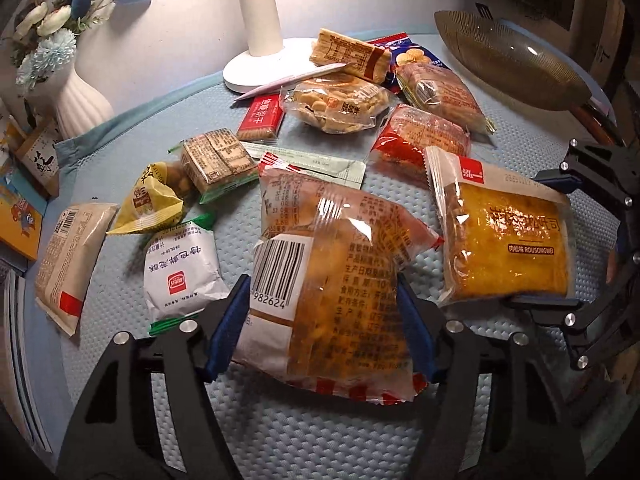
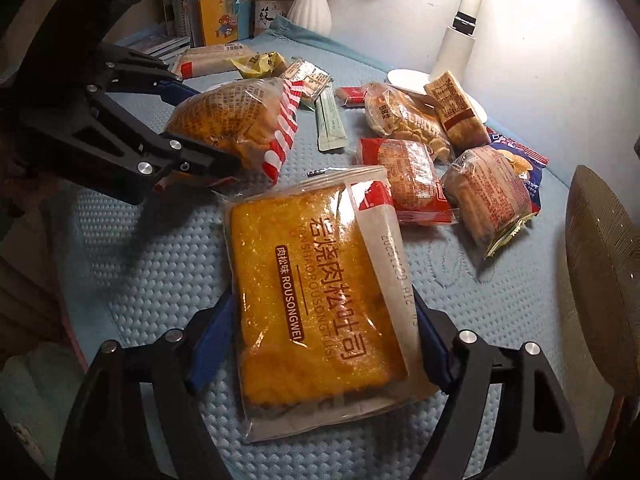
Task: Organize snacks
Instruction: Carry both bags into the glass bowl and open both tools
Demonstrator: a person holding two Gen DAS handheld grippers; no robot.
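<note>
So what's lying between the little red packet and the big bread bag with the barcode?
A pale green sachet lies flat between the red packet and the barcode bread bag, clearest in the left wrist view.

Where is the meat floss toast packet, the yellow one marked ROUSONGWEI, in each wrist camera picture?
Left wrist view: the meat floss toast packet sits at the right, between the right gripper's fingers.
Right wrist view: it fills the lower centre, between the same gripper's fingers.
Shared landmark: the white desk lamp, top centre in the left view, upper right in the right view.
</note>
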